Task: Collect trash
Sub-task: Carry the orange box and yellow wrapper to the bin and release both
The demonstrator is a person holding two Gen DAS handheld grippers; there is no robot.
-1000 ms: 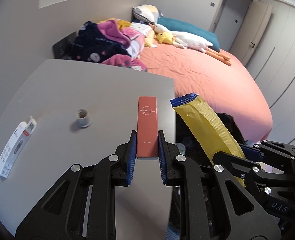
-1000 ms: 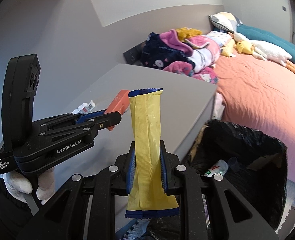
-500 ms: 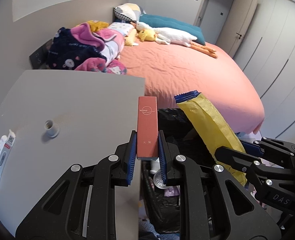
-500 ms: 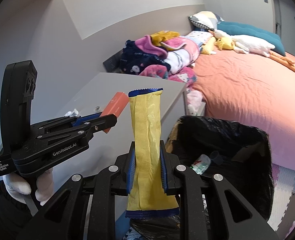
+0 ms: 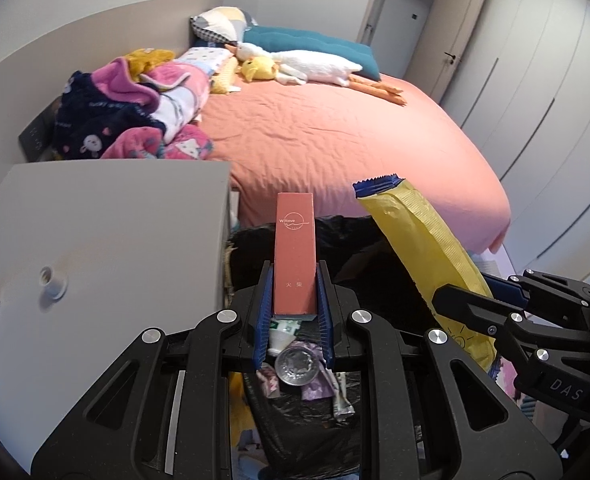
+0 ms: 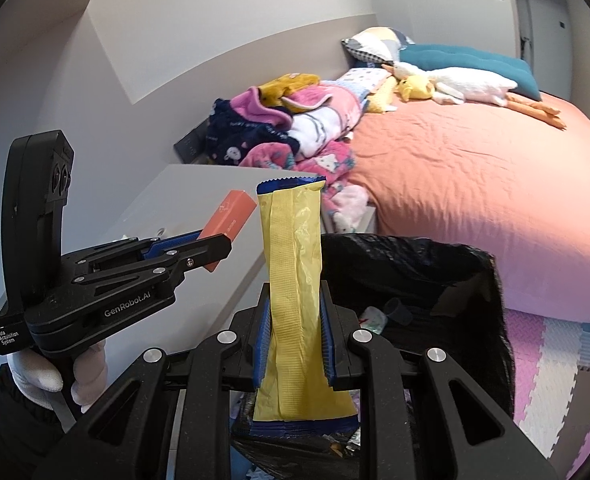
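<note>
While left gripper [image 5: 294, 300] clamps red box [image 5: 295, 256] at centre, right gripper [image 6: 295, 336] pinches yellow wrapper [image 6: 293, 276]; bin bag [image 6: 435, 264] contents partly hidden.

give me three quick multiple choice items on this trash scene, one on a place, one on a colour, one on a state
1. Where does the bin with the black bag stand?
A. on the bed
B. on the floor between the grey table and the bed
C. on the grey table

2. What colour is the box in the left claw?
A. green
B. white
C. orange-red

3. How is the right claw?
A. shut on the yellow wrapper
B. open and bare
C. shut on a bottle

Answers:
1 B, its rim sits beside the grey table, before the bed.
2 C, the face of the box is orange-red.
3 A, both blue pads pinch the wrapper's sides.
</note>
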